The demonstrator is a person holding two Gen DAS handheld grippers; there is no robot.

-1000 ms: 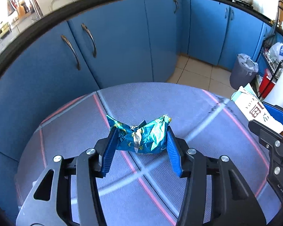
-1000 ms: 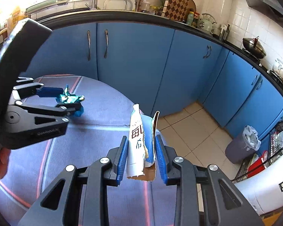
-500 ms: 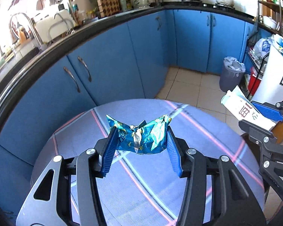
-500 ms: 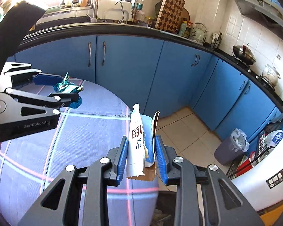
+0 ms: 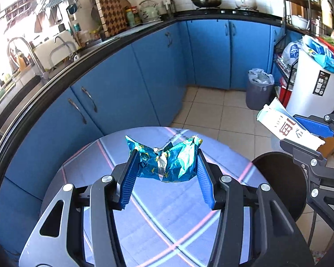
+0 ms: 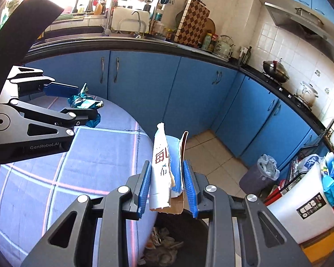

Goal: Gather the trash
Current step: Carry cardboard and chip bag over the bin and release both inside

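My left gripper (image 5: 164, 166) is shut on a crumpled teal foil wrapper (image 5: 167, 162), held in the air above the round blue-clothed table (image 5: 144, 222). The right wrist view shows that same wrapper (image 6: 82, 101) at the left, between the left gripper's blue pads. My right gripper (image 6: 168, 173) is shut on a flattened white and blue carton (image 6: 164, 166) with torn cardboard, held upright past the table's right edge. Right below it stands a black bin (image 6: 178, 240) with crumpled trash inside. The carton (image 5: 287, 126) also shows at the right edge of the left wrist view.
Blue kitchen cabinets (image 5: 127, 84) curve around behind the table under a black counter. A grey lined trash can (image 5: 258, 89) stands on the tiled floor by the far cabinets. A white appliance (image 6: 300, 207) and a wire rack stand at the right.
Both grippers have risen and moved toward the table's right edge with their trash still held. More floor and counter show, and the black bin has come into view under the right gripper.
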